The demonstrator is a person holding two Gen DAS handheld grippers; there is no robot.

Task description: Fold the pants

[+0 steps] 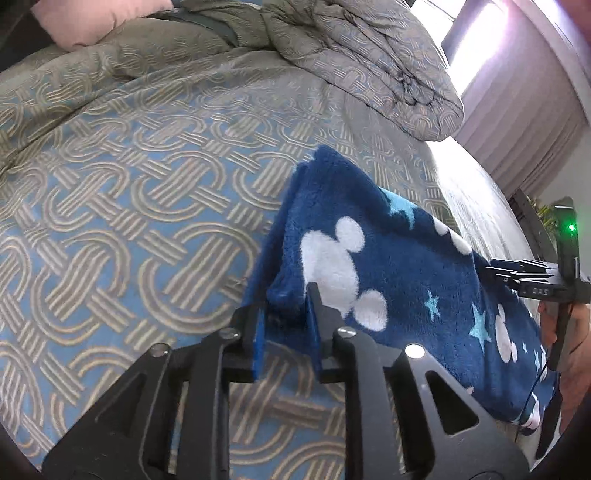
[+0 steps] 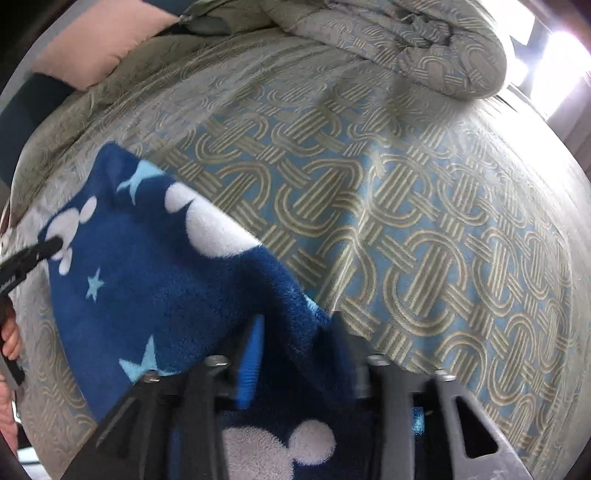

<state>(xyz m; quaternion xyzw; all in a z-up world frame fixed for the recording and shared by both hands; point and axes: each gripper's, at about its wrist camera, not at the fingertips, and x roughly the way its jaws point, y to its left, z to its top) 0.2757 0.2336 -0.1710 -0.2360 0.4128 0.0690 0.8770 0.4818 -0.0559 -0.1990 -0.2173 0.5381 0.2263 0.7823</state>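
The pants are dark blue fleece with white mouse heads and light blue stars. They hang stretched between my two grippers above the bed. My left gripper is shut on one corner of the pants. My right gripper is shut on the other corner of the pants; the fleece covers its fingertips. The right gripper also shows at the right edge of the left wrist view, and the left gripper at the left edge of the right wrist view.
The bed is covered by a blue and beige patterned bedspread. A bunched duvet lies at the far end, beside a pink pillow. Curtains and a bright window stand to the right.
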